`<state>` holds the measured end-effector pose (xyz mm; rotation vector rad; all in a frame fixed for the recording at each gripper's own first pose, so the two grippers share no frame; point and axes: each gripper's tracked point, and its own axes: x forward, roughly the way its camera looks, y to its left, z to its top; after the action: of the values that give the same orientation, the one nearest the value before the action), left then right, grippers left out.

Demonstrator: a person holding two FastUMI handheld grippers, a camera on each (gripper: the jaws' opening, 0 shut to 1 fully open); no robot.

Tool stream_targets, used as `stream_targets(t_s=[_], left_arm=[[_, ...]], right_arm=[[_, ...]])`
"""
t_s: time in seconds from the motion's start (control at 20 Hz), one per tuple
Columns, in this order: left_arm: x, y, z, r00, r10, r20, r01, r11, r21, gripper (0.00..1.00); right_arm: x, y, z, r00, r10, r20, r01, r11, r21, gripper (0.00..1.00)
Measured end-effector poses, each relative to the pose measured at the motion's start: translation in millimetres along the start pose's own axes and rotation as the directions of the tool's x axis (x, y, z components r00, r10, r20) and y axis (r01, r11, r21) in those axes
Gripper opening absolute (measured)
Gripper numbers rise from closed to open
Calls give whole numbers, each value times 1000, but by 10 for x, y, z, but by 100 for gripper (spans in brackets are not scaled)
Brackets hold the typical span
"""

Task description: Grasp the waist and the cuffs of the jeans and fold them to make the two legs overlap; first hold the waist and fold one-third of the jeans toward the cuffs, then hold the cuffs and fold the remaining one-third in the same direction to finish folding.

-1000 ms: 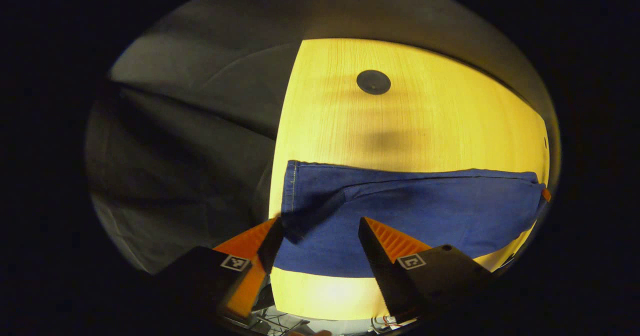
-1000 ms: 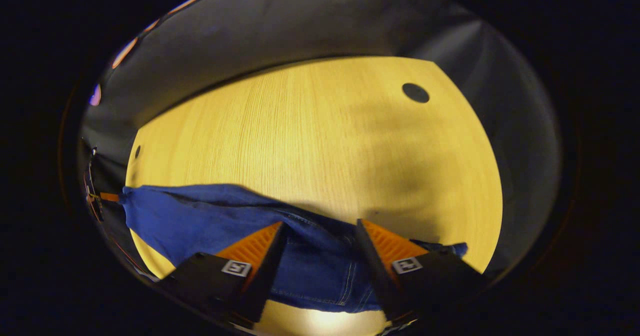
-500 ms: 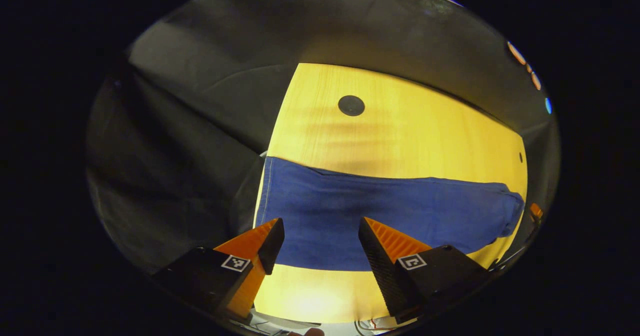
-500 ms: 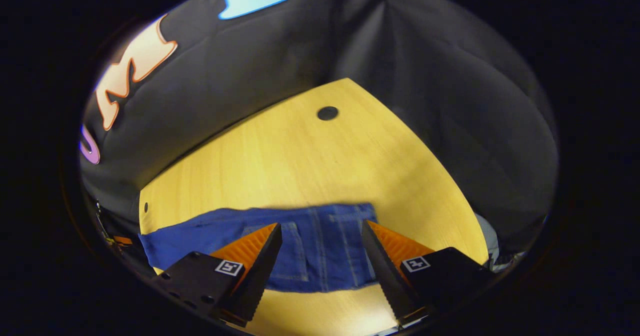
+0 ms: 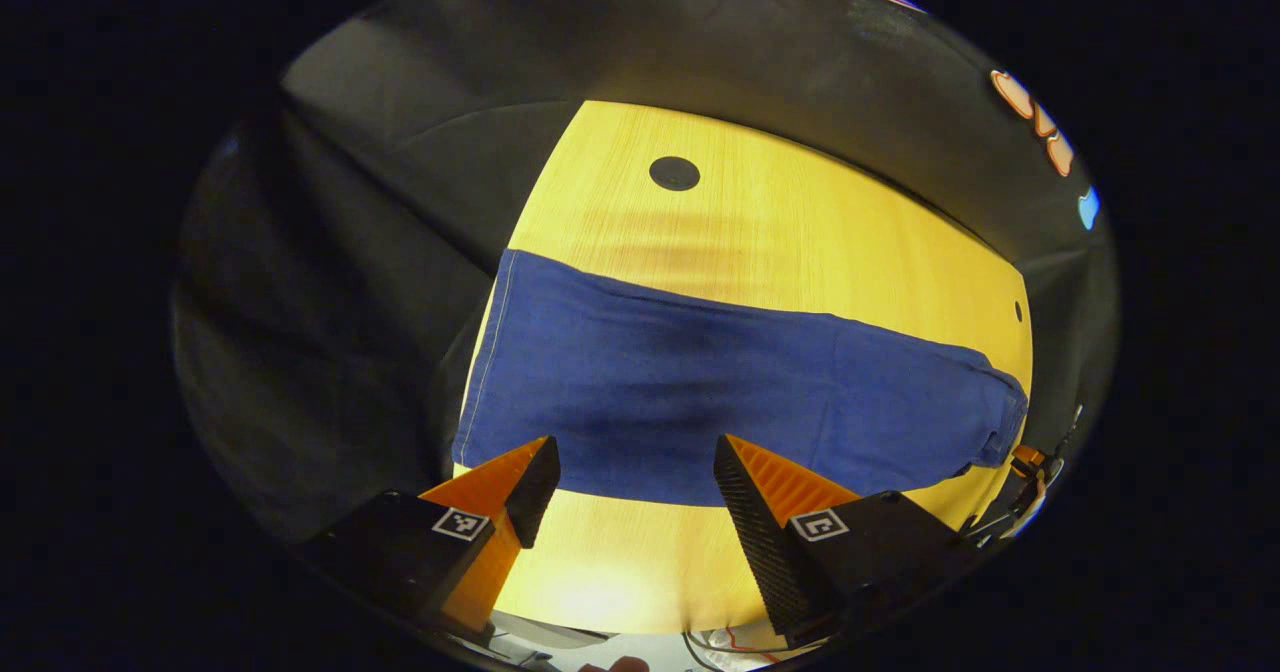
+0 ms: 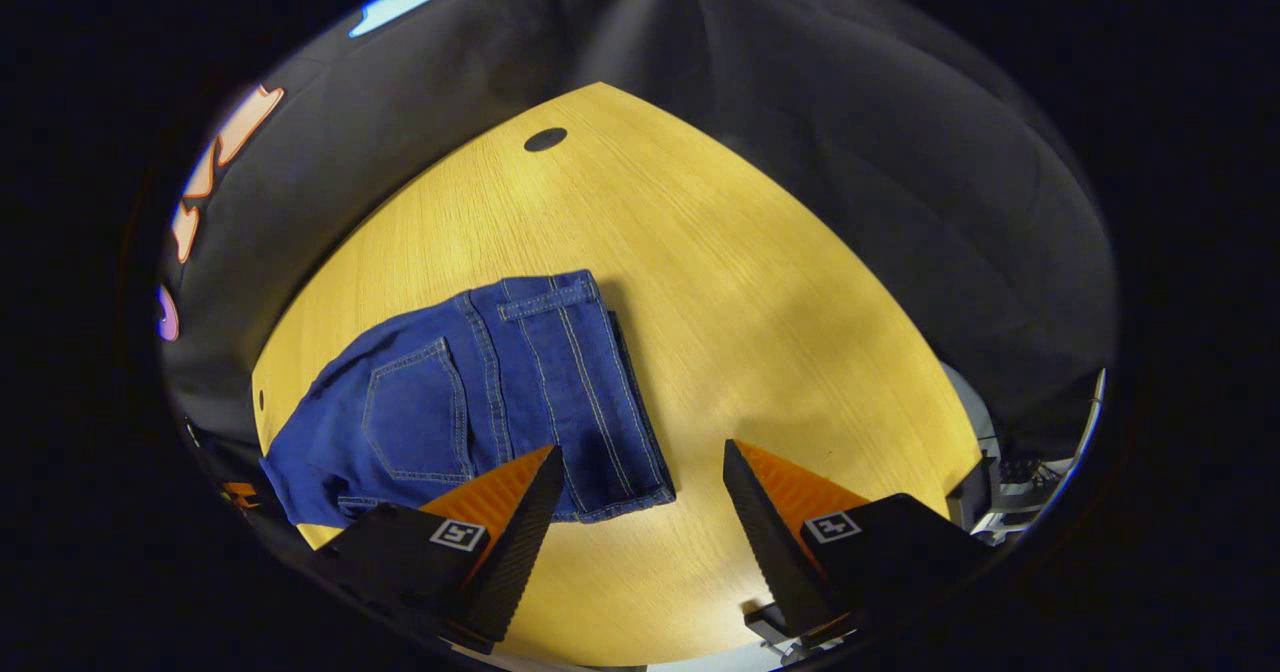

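Observation:
The blue jeans (image 5: 730, 392) lie flat across the wooden table (image 5: 780, 232), folded lengthwise, with the cuff end at the left of the left gripper view. My left gripper (image 5: 632, 450) hangs open over the near long edge of the legs, nothing between its fingers. In the right gripper view the waist end of the jeans (image 6: 480, 402) shows a back pocket and a belt loop. My right gripper (image 6: 642, 455) is open above the waistband's near corner, apart from the cloth. A bit of the other gripper (image 5: 1025, 457) peeks past the waist.
A round black grommet (image 5: 674, 173) sits in the table beyond the jeans, also as the grommet (image 6: 545, 139) in the right gripper view. Bare table (image 6: 760, 292) spreads right of the waist. Cables (image 5: 740, 642) hang below the near edge. Black cloth walls surround the table.
Both grippers have drawn back and up from the jeans. The cloth that bunched between the fingers a second ago now lies spread flat on the table.

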<state>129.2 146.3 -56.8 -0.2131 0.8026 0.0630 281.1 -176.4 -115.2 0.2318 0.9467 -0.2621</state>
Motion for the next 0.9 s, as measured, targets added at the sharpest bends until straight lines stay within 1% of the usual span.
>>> stream_targets(t_s=[0.05,0.1,0.15,0.2,0.25,0.35,0.4,0.55,0.6,0.65,0.8,0.85,0.9], left_arm=[[10,5,-47,1000,0,-3,0,1000,-9,93],[20,11,-89,1000,0,-8,0,1000,-14,93],[47,5,-97,1000,5,-7,-5,1000,-19,93],[57,4,-109,1000,8,-7,-8,1000,-21,93],[56,9,-109,1000,11,-6,-11,1000,-24,93],[55,6,-109,1000,13,-5,-13,999,-31,93],[60,4,-103,1000,14,-1,-14,999,-33,93],[84,-15,-122,1000,11,2,-11,999,-41,93],[93,-17,-131,1000,10,-1,-10,999,-42,93],[102,-16,-143,1000,8,-4,-9,999,-42,93],[115,-25,-138,1000,0,-2,0,999,-48,93],[118,-19,-148,1000,-3,-2,3,999,-53,93],[130,-11,-159,1000,-7,-1,7,998,-59,93]], right_arm=[[58,13,-29,1000,8,-6,-8,1000,4,99],[100,26,-75,1000,14,-14,-14,1000,13,96],[138,16,-96,1000,20,-20,-19,1000,15,96],[160,20,-111,999,21,-24,-21,1000,12,100],[170,19,-121,999,21,-26,-21,1000,8,100],[200,29,-138,999,28,-26,-27,1000,15,100],[214,29,-141,999,32,-29,-31,999,21,96],[234,20,-166,999,42,-29,-42,999,30,96],[233,30,-154,999,42,-21,-41,999,25,99],[226,45,-180,999,43,-29,-42,999,21,100],[259,103,-196,999,42,-32,-42,999,0,97],[256,131,-221,998,46,-39,-45,999,2,87],[258,157,-231,998,44,-43,-44,999,-4,88]])
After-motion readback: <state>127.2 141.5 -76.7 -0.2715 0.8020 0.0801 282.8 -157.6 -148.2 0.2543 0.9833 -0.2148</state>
